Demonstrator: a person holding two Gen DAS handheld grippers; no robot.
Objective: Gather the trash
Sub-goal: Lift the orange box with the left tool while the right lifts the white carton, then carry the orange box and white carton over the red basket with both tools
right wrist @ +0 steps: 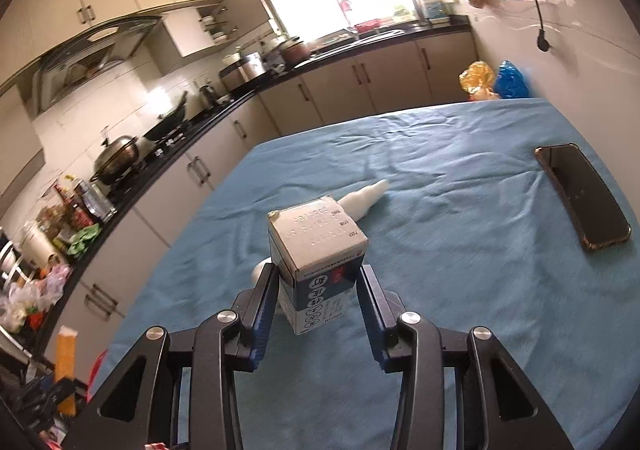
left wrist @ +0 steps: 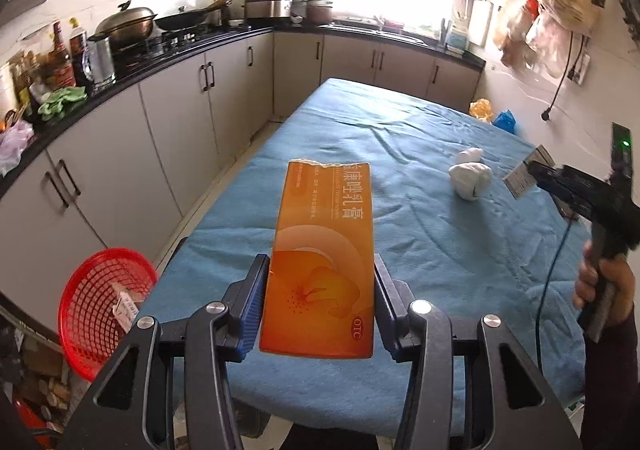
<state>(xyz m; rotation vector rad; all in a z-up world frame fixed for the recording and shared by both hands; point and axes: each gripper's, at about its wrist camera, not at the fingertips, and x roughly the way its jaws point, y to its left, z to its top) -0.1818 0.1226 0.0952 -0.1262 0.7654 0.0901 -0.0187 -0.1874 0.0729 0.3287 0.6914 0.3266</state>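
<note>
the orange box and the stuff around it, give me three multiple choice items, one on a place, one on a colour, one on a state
1. Where is the red basket?
A. on the blue cloth
B. off the table's near left corner
C. on the counter

2. What colour is the cloth on the table?
A. blue
B. green
C. white

3. What is the state of the left tool?
A. open and empty
B. clamped on the orange box
C. holding a phone

Answers: 1 B, the basket sits past the table's edge, lower left. 2 A, blue cloth covers the top. 3 B, both pads press the box's sides.
</note>
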